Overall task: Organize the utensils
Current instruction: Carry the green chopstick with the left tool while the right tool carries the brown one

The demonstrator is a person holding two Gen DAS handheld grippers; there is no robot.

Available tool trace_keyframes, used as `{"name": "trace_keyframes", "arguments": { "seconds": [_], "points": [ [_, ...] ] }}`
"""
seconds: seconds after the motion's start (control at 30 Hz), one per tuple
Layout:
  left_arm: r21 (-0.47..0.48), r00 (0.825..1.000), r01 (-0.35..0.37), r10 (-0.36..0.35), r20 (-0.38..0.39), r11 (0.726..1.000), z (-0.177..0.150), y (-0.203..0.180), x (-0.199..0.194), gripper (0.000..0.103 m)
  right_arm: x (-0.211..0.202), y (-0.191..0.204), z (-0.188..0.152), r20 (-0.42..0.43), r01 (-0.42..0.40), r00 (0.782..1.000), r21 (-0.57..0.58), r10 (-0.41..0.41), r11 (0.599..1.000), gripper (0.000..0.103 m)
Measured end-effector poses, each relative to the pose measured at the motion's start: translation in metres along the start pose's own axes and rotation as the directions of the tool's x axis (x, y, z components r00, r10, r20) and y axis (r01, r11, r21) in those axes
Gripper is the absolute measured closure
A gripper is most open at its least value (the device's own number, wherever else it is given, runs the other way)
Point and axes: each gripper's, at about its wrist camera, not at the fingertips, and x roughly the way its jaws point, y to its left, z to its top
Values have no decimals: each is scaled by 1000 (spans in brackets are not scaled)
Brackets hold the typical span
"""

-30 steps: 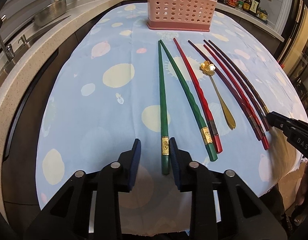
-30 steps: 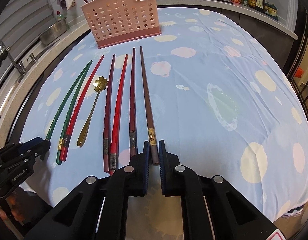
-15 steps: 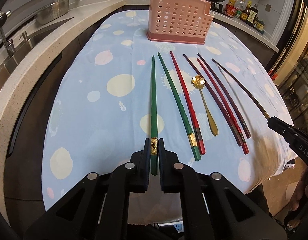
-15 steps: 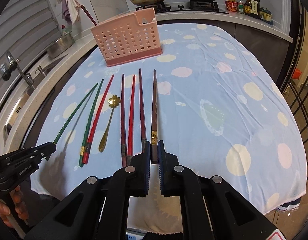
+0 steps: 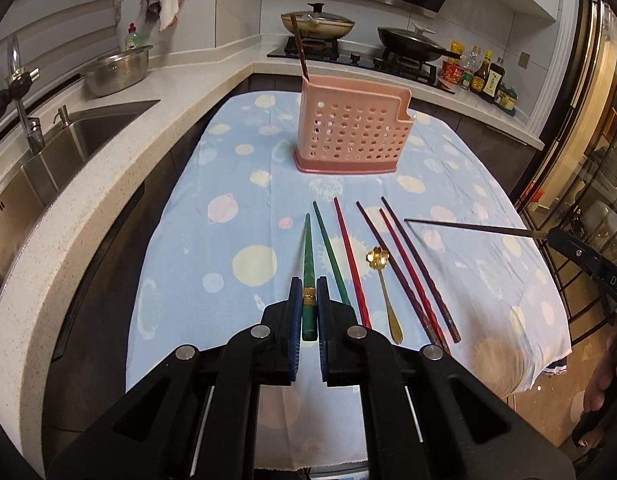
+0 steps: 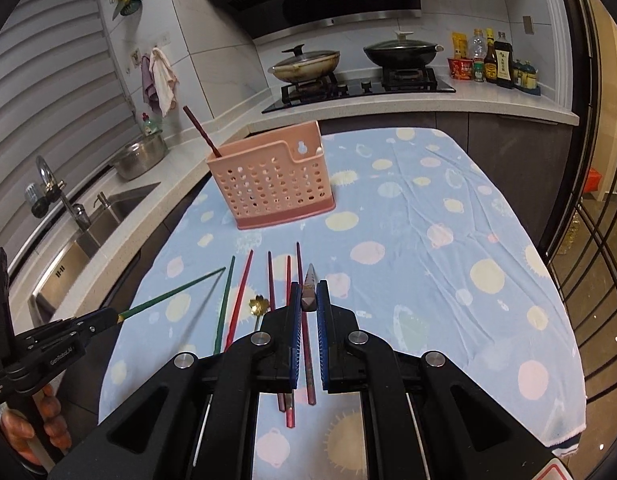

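- Left gripper: I have its jaws clamped on the gold-banded butt of a green chopstick. The stick runs straight ahead from the fingers, tip pointing far, toward the basket, and is lifted clear of the cloth.
- Right gripper: jaws clamped on the butt of a brown chopstick, seen end-on in its own view. In the left view the same stick hangs above the cloth, its tip pointing left across the table.
- Basket: pink, perforated, upright at the far middle of the cloth. One dark chopstick already stands in its left end.
- Governing relation: the basket lies ahead of both grippers, beyond the row on the cloth. Both held sticks lie near level, while the basket opens upward; I judge each must be tipped tip-down before it can drop in. Neither hand looks clearly nearer.
- Remaining on the cloth, long axes near-to-far: a second green chopstick, a red chopstick, a gold spoon and three dark red chopsticks.
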Motion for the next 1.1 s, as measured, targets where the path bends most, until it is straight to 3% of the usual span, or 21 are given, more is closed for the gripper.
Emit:
{"name": "trace_keyframes", "arguments": {
  "seconds": [0.33,0.7,0.9,1.1],
  "points": [
    [4,991,-6,6,135,1000,60,0,-17,96,-11,-3,50,116,-8,993,7,7,1000,96],
    [11,977,19,-21,213,1000,120,-5,-18,96,5,-4,101,172,-53,984,14,50,998,96],
    [26,954,24,-31,299,999,169,-14,-31,96,9,3,147,252,-64,966,2,61,998,96],
    [35,914,21,-34,405,999,226,-25,-43,96,18,17,199,329,-94,940,-12,93,995,96]
  ]
}}
